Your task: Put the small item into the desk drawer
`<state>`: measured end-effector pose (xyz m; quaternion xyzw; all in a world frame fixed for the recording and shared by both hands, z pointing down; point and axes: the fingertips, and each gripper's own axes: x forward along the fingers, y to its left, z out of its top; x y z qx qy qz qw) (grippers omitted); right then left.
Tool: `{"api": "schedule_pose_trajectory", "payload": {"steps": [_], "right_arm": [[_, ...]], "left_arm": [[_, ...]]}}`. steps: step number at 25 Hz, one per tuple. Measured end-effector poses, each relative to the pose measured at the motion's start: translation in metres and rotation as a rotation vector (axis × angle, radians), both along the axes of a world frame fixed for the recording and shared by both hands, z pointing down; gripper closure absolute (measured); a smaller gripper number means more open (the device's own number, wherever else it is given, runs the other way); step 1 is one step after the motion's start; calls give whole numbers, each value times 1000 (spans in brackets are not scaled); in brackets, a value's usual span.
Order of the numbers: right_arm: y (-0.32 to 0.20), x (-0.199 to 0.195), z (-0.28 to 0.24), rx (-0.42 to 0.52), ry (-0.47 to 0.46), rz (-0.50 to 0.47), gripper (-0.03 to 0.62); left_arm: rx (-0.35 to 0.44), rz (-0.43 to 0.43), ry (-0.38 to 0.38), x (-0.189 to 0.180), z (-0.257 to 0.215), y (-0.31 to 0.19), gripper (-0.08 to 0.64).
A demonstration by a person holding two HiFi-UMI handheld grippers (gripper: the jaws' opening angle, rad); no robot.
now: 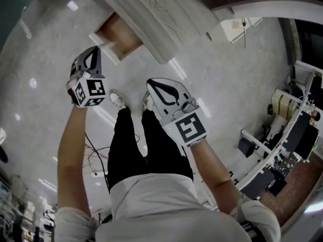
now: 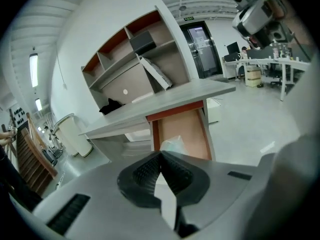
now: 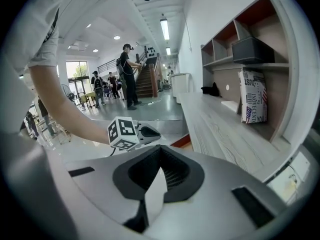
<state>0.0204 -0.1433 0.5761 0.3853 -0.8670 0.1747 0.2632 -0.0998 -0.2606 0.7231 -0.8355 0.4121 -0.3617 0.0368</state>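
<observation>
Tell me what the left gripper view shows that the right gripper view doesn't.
Only the left gripper view: the inside of the open drawer, with a pale crumpled item in it. Only the right gripper view: the left gripper and the arm bearing it. Both: the desk top, its shelves, a black item on the desk, and each view's own jaws, shut.

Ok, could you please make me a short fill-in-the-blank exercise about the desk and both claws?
1. The desk drawer stands ___.
2. A pale item lies ___ the drawer.
3. The left claw and the right claw are both ___, holding nothing.
Missing words: open; inside; shut.
</observation>
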Motion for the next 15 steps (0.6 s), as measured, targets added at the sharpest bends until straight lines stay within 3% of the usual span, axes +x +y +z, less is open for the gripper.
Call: {"api": "schedule_pose_trajectory", "payload": {"steps": [15], "right_arm": [[-6, 7, 31, -31, -1, -5, 569]], "left_arm": [[68, 385, -277, 24, 62, 12, 541]]}}
